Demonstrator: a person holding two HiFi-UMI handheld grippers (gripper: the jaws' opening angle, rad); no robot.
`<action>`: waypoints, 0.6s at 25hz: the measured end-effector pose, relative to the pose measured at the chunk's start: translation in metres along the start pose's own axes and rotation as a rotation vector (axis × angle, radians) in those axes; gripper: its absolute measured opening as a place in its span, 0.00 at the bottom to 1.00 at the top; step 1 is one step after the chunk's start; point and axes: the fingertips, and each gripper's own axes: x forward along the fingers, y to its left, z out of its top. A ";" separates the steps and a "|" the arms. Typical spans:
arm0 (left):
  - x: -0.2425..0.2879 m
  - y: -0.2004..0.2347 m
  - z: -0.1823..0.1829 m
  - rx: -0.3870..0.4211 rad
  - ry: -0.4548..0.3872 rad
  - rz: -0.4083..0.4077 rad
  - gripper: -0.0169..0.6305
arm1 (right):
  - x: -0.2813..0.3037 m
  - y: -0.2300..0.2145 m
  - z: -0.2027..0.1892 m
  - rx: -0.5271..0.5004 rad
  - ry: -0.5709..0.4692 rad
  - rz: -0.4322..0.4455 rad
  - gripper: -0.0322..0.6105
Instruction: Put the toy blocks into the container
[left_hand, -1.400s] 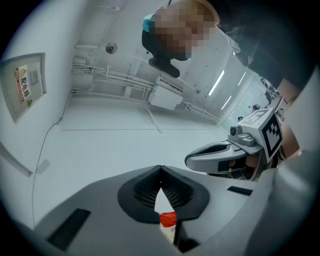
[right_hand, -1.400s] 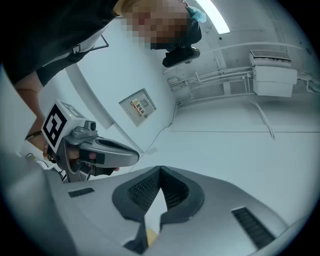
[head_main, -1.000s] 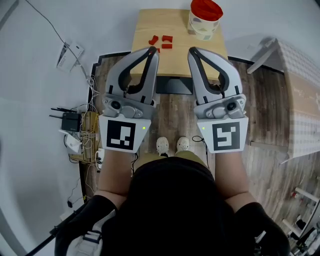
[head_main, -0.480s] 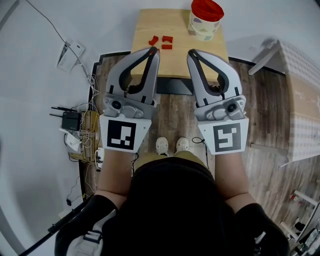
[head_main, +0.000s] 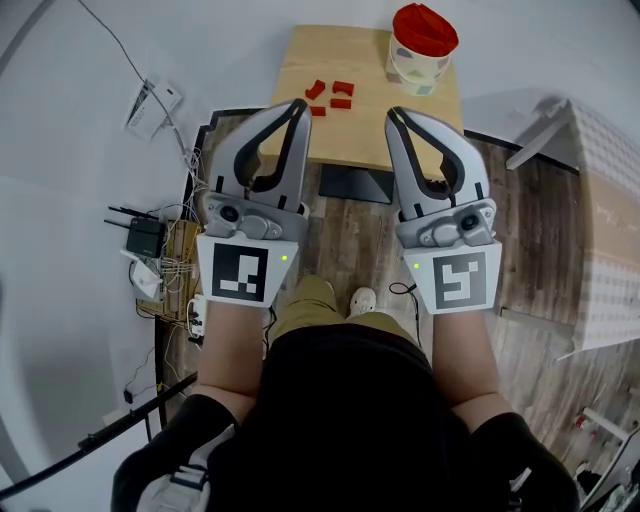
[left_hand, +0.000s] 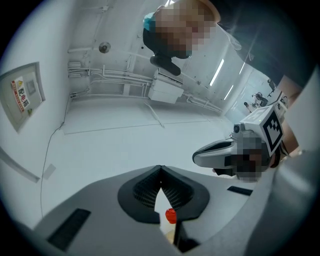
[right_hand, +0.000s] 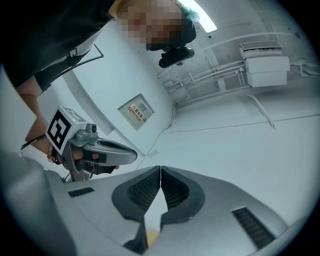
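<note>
left tongs (head_main: 303, 104): clenched, ribbed pads meeting at the tip, nothing gripped. in the head view the tip lies over the near left edge of the tabletop (head_main: 375, 140). in the left gripper view a small red speck (left_hand: 171, 215) shows through the slit under the pads. it lies beyond the pads, not between them, and which red thing it is cannot be told.

right tongs (head_main: 392, 113): clenched likewise, pads pressed together, empty. held side by side with the left tongs and apart from them, tip over the near edge of the tabletop.

marker cubes: one at the rear of each tool, left (head_main: 243, 272) and right (head_main: 459, 281), each just ahead of a bare forearm.

floor (head_main: 350, 235): wood planks below the tongs. one white shoe (head_main: 365, 298) shows between the cubes.

router (head_main: 145, 237): black, on the floor at the left, among a tangle of cables.

tabletop: light wood, small, beyond the tongs.

toy blocks (head_main: 333, 92): red, several, loose in a small cluster on the left half of the tabletop. they lie just past the left tongs' tip, and the nearest one sits close beside that tip. none is in the container.

container (head_main: 421, 52): pale round tub with a red top, upright at the far right corner of the tabletop, well apart from the blocks.
</note>
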 end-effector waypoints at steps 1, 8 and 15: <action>0.000 0.001 0.000 0.001 0.004 0.003 0.04 | -0.001 -0.001 0.000 0.010 -0.003 0.001 0.09; 0.011 0.012 -0.019 -0.001 0.037 0.007 0.04 | 0.015 -0.007 -0.021 0.035 0.003 0.013 0.10; 0.040 0.040 -0.061 -0.033 0.039 -0.004 0.04 | 0.056 -0.014 -0.057 0.030 0.031 0.014 0.10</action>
